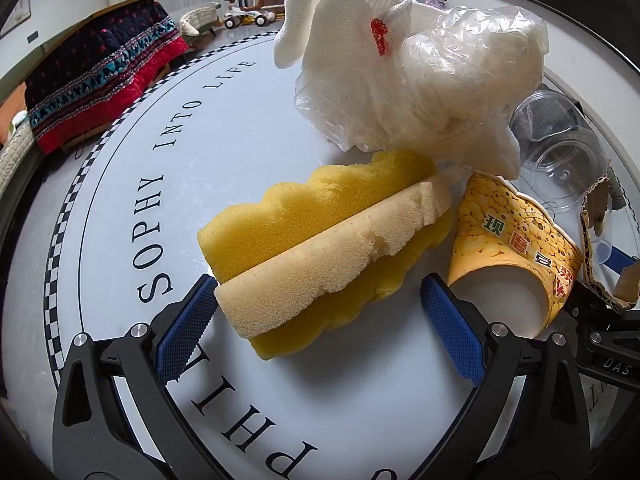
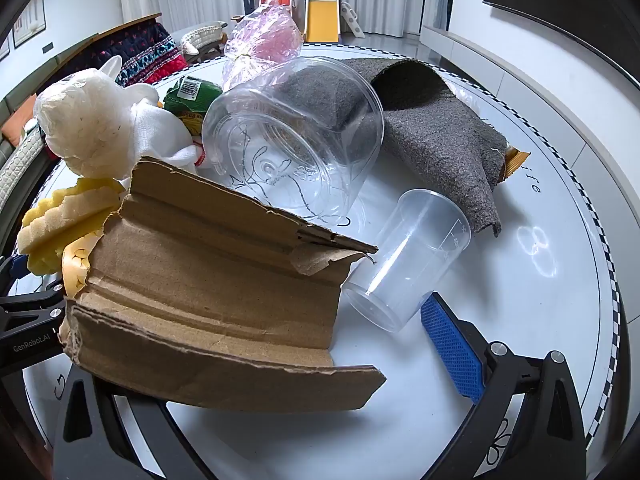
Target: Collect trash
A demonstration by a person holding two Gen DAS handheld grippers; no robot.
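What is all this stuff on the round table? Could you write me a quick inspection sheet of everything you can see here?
Surface: round white table with printed lettering and a checkered rim.
Job's things: yellow sponge lying between the left fingers; yellow paper cup on its side; torn cardboard; small clear measuring cup tipped over; large clear plastic tub on its side; grey felt piece; white cloth with plastic bag; pink plastic bag; green packet.
Clutter: nothing seen beyond the trash.
Grippers: left hand-held gripper open, around the sponge; right hand-held gripper open, cardboard covering its left finger.
Cables: nothing seen.
Surroundings: children's toys, patterned blanket, curtains.
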